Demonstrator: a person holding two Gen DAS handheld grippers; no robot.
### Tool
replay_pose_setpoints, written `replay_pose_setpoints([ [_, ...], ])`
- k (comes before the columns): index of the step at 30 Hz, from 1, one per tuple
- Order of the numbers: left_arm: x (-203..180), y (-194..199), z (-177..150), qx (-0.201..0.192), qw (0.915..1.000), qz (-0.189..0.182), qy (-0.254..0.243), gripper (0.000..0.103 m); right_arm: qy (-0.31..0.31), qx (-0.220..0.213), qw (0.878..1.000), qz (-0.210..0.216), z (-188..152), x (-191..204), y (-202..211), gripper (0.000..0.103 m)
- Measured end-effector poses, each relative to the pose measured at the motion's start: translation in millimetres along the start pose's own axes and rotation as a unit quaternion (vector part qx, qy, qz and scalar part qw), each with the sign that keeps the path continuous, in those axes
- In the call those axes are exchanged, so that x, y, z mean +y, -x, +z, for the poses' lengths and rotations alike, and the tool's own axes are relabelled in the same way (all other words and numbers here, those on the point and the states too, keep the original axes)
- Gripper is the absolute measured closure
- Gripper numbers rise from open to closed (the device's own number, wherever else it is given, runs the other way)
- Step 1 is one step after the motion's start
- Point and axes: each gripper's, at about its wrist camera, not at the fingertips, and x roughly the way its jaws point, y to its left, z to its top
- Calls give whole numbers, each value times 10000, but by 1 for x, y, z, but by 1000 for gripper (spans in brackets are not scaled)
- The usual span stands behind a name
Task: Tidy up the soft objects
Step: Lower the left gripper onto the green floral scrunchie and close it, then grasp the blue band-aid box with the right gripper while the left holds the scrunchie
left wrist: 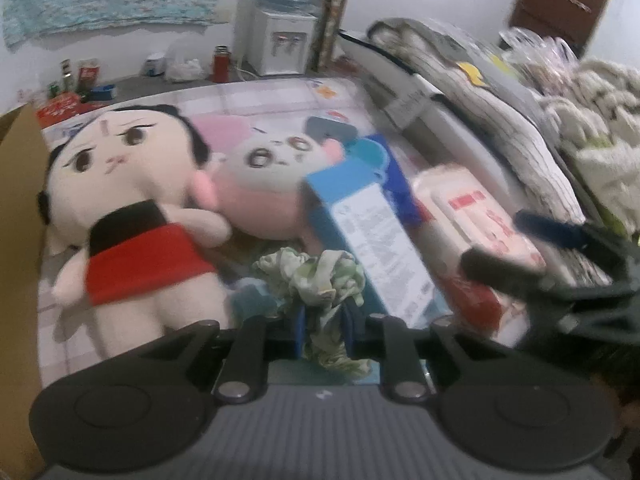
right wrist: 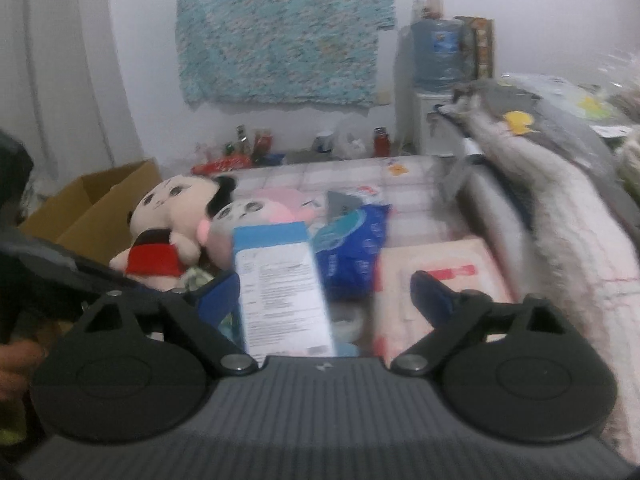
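My left gripper [left wrist: 324,332] is clamped on the crumpled green cloth [left wrist: 316,276], which lies on the bed [left wrist: 272,96] between the doll [left wrist: 132,208] and the blue box [left wrist: 372,236]; my right gripper [right wrist: 324,292] stands open around that box

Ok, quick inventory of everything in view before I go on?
doll: 1, cream with red dress, black hair, bed left
pink plush: 1, pink and white, beside doll
green cloth: 1, crumpled, pale green, between left pads
blue box: 1, blue with white label, between open right fingers
blue pack: 1, behind box
pink pack: 1, pink and red, right of box
carton: 1, brown, open, left of bed
water dispenser: 1, white, back wall
flask: 1, red, beside dispenser
left gripper: shut on cloth
right gripper: open
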Motion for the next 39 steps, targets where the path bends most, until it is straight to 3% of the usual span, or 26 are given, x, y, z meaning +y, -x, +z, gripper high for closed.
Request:
replay_pose_setpoints([
  [6,18,-6,0,127,9995,-94,276,84,671,422,9966,209,-9,38,-36,18],
  [10,22,-8,-1,118,9992,-159,353,84,1193,657,9907,40,-17,57,-61,18],
  [14,26,-6,-3,109,9990,-171,407,84,1467,884,9848,-279,-26,64,-78,46],
  [15,27,-6,-3,109,9989,-181,428,84,1447,846,9855,-255,-25,64,-76,50],
  [17,29,-5,-4,91,9987,-198,458,84,1364,725,9878,-168,-22,63,-69,70],
  [19,30,-5,-5,86,9986,-194,483,84,1253,531,9906,-164,-16,64,-55,78],
  [23,30,-3,-7,79,9984,-202,523,83,571,426,9973,-174,-6,43,-38,81],
  [26,30,-1,-9,58,9986,-191,496,83,247,383,9973,-583,-4,26,-33,83],
  [33,27,-1,-9,70,9986,-180,501,83,167,419,9954,-846,-7,13,-35,80],
  [39,27,2,-9,32,9987,-127,491,83,-612,92,9976,-320,7,-2,-11,82],
])
